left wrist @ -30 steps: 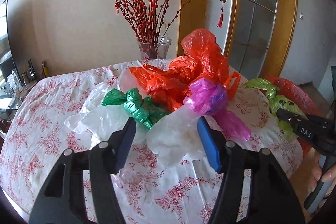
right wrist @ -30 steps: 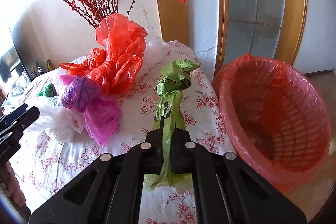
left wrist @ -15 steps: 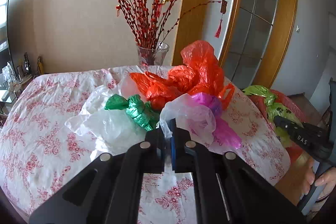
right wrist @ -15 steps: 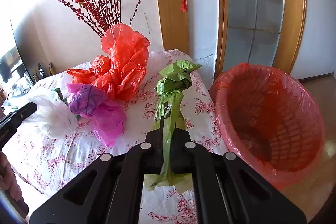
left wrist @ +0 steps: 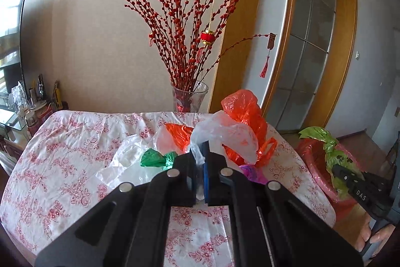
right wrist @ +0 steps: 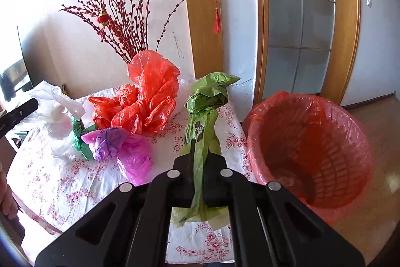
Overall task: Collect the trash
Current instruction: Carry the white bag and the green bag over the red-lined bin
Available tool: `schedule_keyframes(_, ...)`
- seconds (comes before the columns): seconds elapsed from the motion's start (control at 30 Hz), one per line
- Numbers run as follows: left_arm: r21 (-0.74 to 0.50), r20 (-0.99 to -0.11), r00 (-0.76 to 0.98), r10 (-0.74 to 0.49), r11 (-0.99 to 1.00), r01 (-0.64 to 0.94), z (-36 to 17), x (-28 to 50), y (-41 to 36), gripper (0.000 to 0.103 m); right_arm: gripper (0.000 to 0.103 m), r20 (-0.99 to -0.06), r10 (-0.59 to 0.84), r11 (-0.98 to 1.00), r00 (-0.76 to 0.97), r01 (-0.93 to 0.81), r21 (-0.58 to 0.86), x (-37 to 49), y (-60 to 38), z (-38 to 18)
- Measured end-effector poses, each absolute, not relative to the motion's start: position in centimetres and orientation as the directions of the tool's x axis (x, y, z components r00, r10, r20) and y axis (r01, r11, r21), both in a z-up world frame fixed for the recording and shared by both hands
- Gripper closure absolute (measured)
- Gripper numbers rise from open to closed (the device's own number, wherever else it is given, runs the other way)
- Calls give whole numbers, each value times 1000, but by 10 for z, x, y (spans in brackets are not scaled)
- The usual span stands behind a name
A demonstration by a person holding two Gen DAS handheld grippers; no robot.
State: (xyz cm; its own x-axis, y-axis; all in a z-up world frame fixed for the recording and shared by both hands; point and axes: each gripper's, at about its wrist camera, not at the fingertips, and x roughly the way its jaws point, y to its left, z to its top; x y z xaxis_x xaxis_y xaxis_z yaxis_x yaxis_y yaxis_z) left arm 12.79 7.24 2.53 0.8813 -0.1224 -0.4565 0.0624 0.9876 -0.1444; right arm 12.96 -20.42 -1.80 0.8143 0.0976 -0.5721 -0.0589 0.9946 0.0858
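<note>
With both grips full, you hold bags above the worktop [right wrist: 75,182].
Left hand-held gripper [left wrist: 200,157] pinches white bag [left wrist: 225,134]; right hand-held gripper [right wrist: 200,154] clamps green bag [right wrist: 205,111], red-lined bin [right wrist: 310,147] just right of it.

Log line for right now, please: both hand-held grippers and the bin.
left hand-held gripper: shut on white plastic bag | right hand-held gripper: shut on green plastic bag | red-lined bin: no bags inside
</note>
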Motion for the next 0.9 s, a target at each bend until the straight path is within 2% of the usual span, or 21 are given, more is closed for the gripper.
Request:
schedule_keyframes(0.4, -153, -420, 877, -232, 971, 184, 43, 138, 11, 98, 99, -514, 29, 995, 857, 24, 97, 104, -249, 1)
schedule_keyframes(0.9, -164, -441, 809, -389, 921, 354, 40, 149, -82, 98, 99, -486, -72, 983, 871, 145, 115, 88, -309, 8)
